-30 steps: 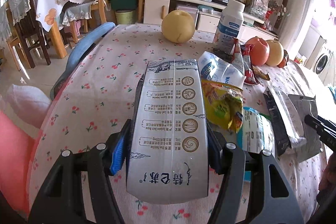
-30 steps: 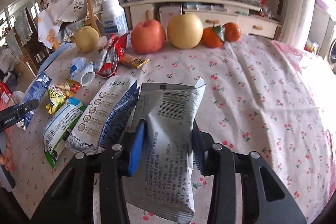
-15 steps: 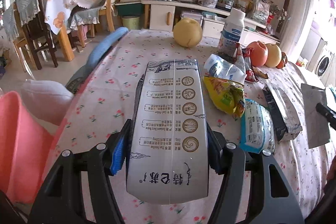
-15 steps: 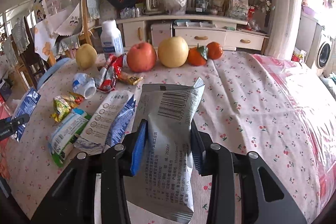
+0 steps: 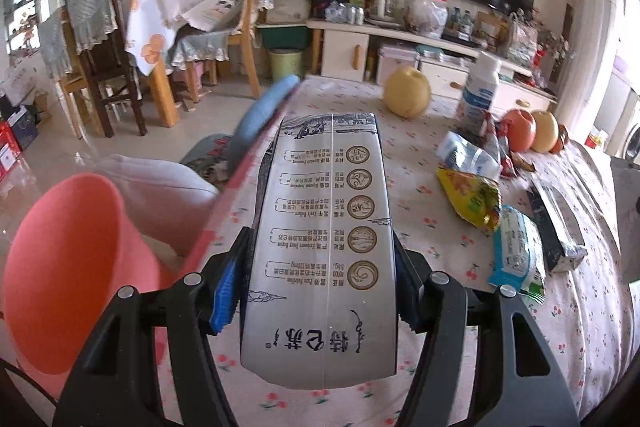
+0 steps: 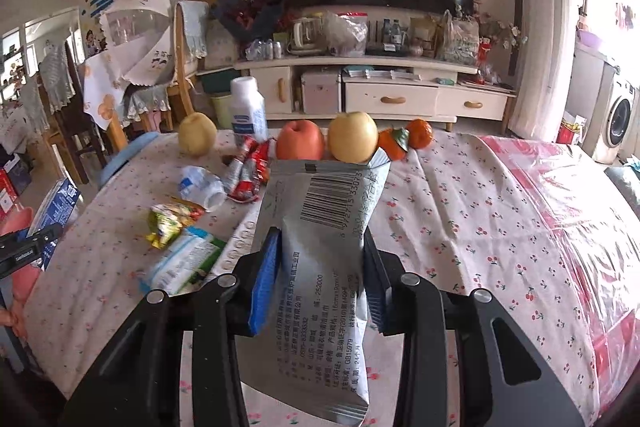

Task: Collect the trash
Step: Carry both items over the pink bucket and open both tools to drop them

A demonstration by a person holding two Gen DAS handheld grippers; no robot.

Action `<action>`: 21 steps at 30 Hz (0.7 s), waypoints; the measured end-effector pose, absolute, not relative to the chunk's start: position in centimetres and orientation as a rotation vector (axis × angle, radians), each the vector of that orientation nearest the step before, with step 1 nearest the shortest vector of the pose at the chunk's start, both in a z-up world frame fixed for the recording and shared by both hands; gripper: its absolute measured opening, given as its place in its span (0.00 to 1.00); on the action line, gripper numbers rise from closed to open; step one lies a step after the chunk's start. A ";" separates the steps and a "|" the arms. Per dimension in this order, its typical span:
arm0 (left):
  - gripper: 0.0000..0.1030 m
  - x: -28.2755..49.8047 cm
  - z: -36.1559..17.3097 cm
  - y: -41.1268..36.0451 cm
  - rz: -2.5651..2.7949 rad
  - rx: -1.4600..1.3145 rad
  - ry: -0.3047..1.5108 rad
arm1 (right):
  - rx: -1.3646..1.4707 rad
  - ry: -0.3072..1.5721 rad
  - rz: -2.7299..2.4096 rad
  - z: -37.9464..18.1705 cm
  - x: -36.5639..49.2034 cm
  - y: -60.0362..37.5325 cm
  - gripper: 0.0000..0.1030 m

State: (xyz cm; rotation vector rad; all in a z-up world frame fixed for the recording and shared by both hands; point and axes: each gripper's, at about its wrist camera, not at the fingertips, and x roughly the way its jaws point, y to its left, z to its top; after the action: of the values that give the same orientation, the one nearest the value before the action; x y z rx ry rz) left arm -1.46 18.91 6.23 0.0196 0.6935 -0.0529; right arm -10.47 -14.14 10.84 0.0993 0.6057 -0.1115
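The left hand-held gripper [image 5: 320, 291] clamps a flattened glossy milk carton [image 5: 324, 227] above the cherry-print counter [image 5: 420, 163] edge beside a pink bin [image 5: 60, 267], seen only there, while the right hand-held gripper [image 6: 320, 287] pinches a crinkled grey foil packet [image 6: 324, 247].

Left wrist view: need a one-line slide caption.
Left claw clamps a flattened milk carton above the table edge, pink bin lower left, wrappers on the cloth.

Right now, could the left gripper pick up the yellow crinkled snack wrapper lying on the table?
Probably not: the left gripper has its jaws shut on the grey milk carton, so the yellow crinkled snack wrapper must wait until that carton is dropped.
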 end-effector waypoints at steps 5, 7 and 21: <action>0.62 -2.0 7.5 21.2 -0.003 0.018 0.663 | 0.093 0.587 -0.058 12.1 -10.5 -11.6 0.39; 0.62 -2.3 8.0 22.3 0.017 0.008 0.653 | 0.086 0.577 -0.025 12.9 -10.5 -10.0 0.39; 0.62 -3.2 10.0 30.3 0.191 -0.044 0.602 | 0.024 0.526 0.224 16.6 -8.6 2.5 0.39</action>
State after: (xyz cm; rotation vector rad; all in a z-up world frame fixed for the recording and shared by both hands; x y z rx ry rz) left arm -3.25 30.35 9.97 -0.0438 0.6024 0.1907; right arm -8.63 2.48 16.62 0.0244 0.5262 0.2245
